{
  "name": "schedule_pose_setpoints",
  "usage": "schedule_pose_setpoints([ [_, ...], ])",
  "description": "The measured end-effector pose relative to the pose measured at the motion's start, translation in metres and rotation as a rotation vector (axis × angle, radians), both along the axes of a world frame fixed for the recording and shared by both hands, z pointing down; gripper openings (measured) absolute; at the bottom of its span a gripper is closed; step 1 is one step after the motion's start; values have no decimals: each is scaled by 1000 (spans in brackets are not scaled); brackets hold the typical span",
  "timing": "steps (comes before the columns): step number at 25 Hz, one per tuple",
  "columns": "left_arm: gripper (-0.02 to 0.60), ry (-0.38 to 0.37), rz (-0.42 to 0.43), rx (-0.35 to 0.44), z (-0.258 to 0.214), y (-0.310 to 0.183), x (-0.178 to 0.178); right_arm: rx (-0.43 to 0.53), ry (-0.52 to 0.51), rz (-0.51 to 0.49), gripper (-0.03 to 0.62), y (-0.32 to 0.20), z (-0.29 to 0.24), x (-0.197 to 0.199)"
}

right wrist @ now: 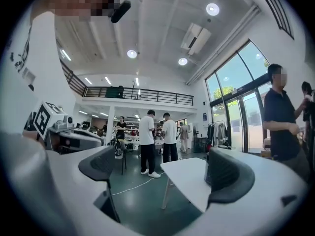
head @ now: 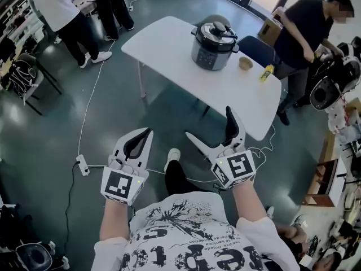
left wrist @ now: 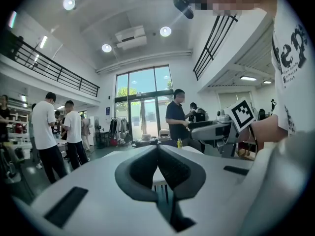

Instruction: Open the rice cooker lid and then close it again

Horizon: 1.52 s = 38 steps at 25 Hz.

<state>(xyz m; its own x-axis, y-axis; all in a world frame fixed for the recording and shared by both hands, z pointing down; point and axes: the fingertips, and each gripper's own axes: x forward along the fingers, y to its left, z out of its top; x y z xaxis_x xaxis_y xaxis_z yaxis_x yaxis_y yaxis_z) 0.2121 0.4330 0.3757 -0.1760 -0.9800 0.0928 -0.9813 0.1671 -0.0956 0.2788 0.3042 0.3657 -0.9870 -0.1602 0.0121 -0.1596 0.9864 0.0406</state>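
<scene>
Ahead, one rice cooker [head: 213, 45] stands on the single white table [head: 169, 49] with its lid [head: 215, 31] down, well apart from both tongs. Beside it sit one small brown cup [head: 245, 63], perhaps a bowl, and one yellow bottle [head: 266, 72]. The left tongs [head: 148, 133] are pressed together on nothing. The right tongs [head: 208, 123] gape wide and empty. Two people [head: 62, 10] stand beyond the table's left end and one person [head: 307, 33] at its right.

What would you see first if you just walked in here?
The silver rice cooker, lid down, on the white table in the middle of the room. Nearer, two white claws stick out: the left claw shut, the right claw wide open and empty.
</scene>
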Motion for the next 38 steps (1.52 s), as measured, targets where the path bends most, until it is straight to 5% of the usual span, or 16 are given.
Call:
schedule_pose_setpoints([
  [5,12,-9,-32,52,-11,-70,-82,48,6,2,595,-71,-4,-86],
  [14,12,7,-1,20,-27,-215,-225,22,40,85,595,-216,-11,-197],
  [23,12,17,122,6,-31,-333,-277,-6,135,198,595,-327,-3,-246],
  [38,12,12,488,50,-44,-532,-357,-122,266,422,595,-486,15,-323],
])
